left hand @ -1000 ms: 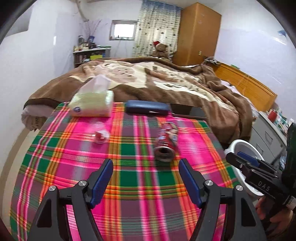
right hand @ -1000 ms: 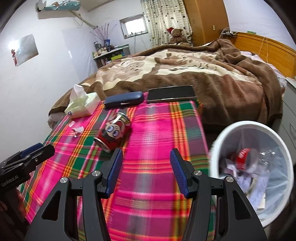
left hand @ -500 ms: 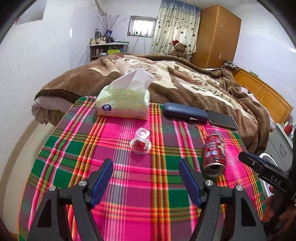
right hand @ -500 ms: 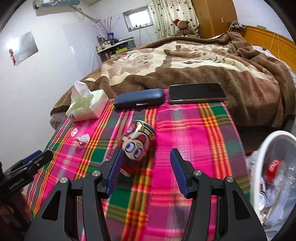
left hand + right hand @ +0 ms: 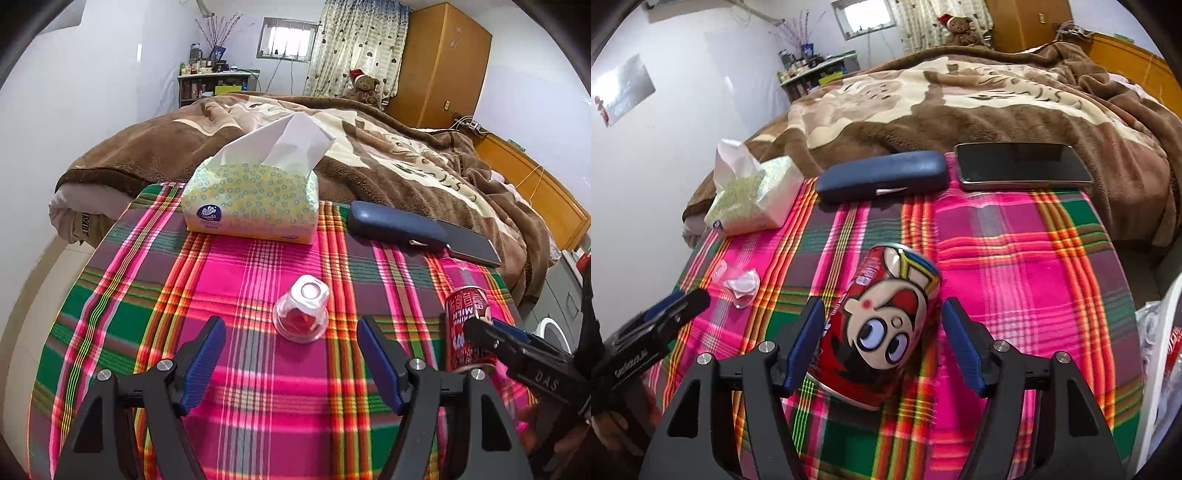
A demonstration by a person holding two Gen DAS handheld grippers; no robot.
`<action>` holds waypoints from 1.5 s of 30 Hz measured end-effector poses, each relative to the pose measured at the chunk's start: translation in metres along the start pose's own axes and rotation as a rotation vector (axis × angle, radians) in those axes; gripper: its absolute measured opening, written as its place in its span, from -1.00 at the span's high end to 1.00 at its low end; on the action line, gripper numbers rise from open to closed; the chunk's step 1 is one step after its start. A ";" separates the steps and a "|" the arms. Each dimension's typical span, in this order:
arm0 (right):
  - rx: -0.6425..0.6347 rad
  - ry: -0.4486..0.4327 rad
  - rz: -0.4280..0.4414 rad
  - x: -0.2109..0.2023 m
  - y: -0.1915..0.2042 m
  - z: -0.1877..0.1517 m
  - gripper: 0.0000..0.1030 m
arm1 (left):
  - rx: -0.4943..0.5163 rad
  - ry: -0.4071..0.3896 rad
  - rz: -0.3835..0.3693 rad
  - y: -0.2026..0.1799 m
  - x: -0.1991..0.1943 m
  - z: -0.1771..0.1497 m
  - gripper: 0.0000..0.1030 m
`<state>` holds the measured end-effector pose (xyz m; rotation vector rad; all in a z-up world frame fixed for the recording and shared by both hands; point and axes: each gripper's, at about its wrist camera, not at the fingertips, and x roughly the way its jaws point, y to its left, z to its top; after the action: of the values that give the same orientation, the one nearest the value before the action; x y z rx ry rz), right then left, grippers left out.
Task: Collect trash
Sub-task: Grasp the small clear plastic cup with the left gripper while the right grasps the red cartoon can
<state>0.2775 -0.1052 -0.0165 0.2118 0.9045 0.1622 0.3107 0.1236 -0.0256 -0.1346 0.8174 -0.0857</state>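
A red milk can (image 5: pixel 882 328) with a cartoon face lies on its side on the plaid tablecloth (image 5: pixel 1015 266). My right gripper (image 5: pixel 882 343) is open with a finger on each side of the can, not closed on it. The can also shows in the left wrist view (image 5: pixel 467 328), partly behind the right gripper (image 5: pixel 517 350). A small clear plastic cup (image 5: pixel 301 314) with red residue lies on the cloth just ahead of my open, empty left gripper (image 5: pixel 291 354). It also shows in the right wrist view (image 5: pixel 740 282), near the left gripper (image 5: pixel 665 317).
A tissue pack (image 5: pixel 253 206), a blue glasses case (image 5: pixel 395 225) and a phone (image 5: pixel 1023 166) lie along the table's far edge against the bed (image 5: pixel 388 147). A white trash bin (image 5: pixel 1160 354) with a liner stands beside the table at the right.
The left gripper moved closer to the clear cup, now centred before its fingers. The right gripper moved forward so the can sits between its open fingers.
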 end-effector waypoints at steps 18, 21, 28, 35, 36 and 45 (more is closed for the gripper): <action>-0.080 -0.030 -0.110 0.006 0.000 -0.004 -0.06 | 0.033 0.018 0.025 -0.005 0.043 0.009 -0.41; -0.071 -0.033 -0.103 0.006 -0.002 -0.004 -0.05 | 0.033 0.013 0.035 -0.006 0.047 0.010 -0.15; -0.046 -0.045 -0.097 0.005 -0.005 -0.005 -0.05 | 0.047 0.036 0.042 -0.008 0.053 0.006 0.33; -0.040 -0.057 -0.096 0.004 -0.005 -0.006 -0.05 | 0.053 0.034 0.042 -0.011 0.048 0.002 0.33; -0.042 -0.059 -0.097 0.003 -0.005 -0.006 -0.05 | 0.054 0.034 0.040 -0.012 0.046 0.001 0.33; -0.045 -0.075 -0.077 -0.013 -0.007 -0.011 -0.05 | 0.076 0.003 0.028 -0.029 0.014 -0.005 0.33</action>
<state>0.2609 -0.1132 -0.0152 0.1399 0.8323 0.1021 0.3163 0.0924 -0.0346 -0.0511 0.8176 -0.0908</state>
